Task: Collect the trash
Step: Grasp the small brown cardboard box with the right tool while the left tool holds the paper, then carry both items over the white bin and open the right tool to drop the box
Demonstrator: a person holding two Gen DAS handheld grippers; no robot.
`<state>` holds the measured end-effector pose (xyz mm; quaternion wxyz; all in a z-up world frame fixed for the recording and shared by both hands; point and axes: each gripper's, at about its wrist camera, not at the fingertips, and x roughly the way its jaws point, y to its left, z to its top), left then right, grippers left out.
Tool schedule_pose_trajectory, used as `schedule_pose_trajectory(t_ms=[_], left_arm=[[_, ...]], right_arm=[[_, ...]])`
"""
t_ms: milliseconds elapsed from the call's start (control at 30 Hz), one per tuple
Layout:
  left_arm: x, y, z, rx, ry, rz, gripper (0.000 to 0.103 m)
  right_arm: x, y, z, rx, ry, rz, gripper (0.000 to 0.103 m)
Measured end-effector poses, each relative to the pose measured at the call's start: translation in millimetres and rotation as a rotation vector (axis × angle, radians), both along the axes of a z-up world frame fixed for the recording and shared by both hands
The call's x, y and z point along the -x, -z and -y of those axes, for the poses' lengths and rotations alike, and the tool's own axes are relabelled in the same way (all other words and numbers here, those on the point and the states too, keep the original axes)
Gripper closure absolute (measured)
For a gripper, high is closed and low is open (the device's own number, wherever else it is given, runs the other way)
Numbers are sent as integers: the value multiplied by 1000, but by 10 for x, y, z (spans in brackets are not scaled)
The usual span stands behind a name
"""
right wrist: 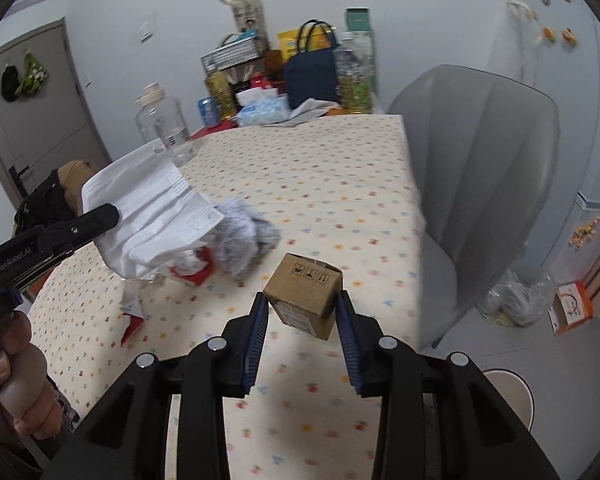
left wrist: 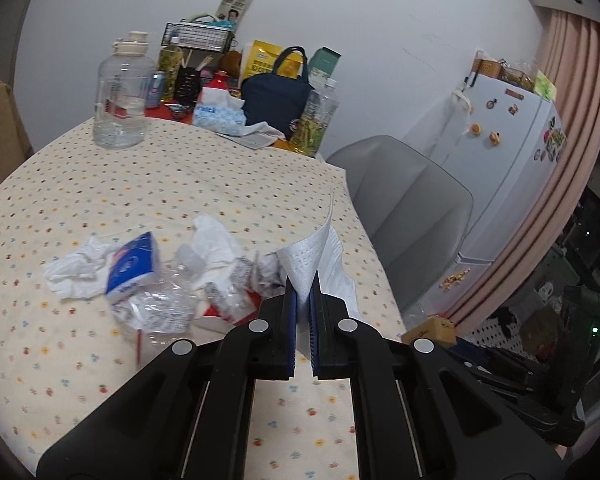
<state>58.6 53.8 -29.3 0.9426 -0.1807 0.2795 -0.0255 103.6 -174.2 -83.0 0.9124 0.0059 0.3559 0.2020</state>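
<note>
The left gripper [left wrist: 303,280] is clamped tight on a white face mask [left wrist: 316,248], which stands up between its blue pads and curls over above them. From the right wrist view the same mask [right wrist: 152,208] hangs wide and pleated off the gripper tip [right wrist: 114,214], above the table, hiding part of the trash pile behind it.

The right gripper [right wrist: 302,300] holds a small cardboard box [right wrist: 306,298] between its fingers, partly open around it, with the box tilted on one corner and clear of the tablecloth [right wrist: 320,184]. The left pad's contact is hidden behind the box edge; the right pad touches its side.

The rest of the trash sits in a heap [left wrist: 172,276] on the table: crumpled tissue [left wrist: 80,268], a blue-and-white packet [left wrist: 134,264], clear plastic wrap [left wrist: 160,308] and a red-and-white scrap [left wrist: 212,314]. What lies under the plastic is hard to make out. In the right view the heap is blurred.

A hand [right wrist: 16,376] grips the left handle, cut off at the frame's edge. A grey chair [right wrist: 480,168] stands just beside the table. The far clutter of bottles and bags is too small to read.
</note>
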Motion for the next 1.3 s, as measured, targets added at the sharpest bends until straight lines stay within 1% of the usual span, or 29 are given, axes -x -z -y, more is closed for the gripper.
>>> schedule_pose_trajectory(t_ms=[133, 267, 500, 833, 900, 1000, 1133, 1300], left_arm=[[-136, 17, 228, -4, 36, -19, 97], [-279, 10, 506, -4, 93, -29, 97], [-489, 50, 974, 4, 198, -45, 97], [-897, 266, 1813, -21, 352, -127, 97], [-972, 321, 1976, -20, 383, -149, 97], [-1118, 453, 2246, -17, 432, -205, 97], [-1325, 653, 2499, 17, 477, -314, 97], [-1550, 896, 2818, 20, 505, -431, 97]], right_arm=[[26, -5, 351, -6, 72, 5, 68], [39, 30, 684, -13, 144, 0, 68], [14, 153, 1263, -24, 269, -23, 68], [-5, 399, 1964, -56, 404, -70, 68], [-17, 476, 2104, -63, 429, -86, 68], [-61, 661, 2354, -75, 476, -127, 68], [-107, 922, 2657, -98, 534, -185, 68], [-198, 1242, 2951, -130, 583, -242, 68]])
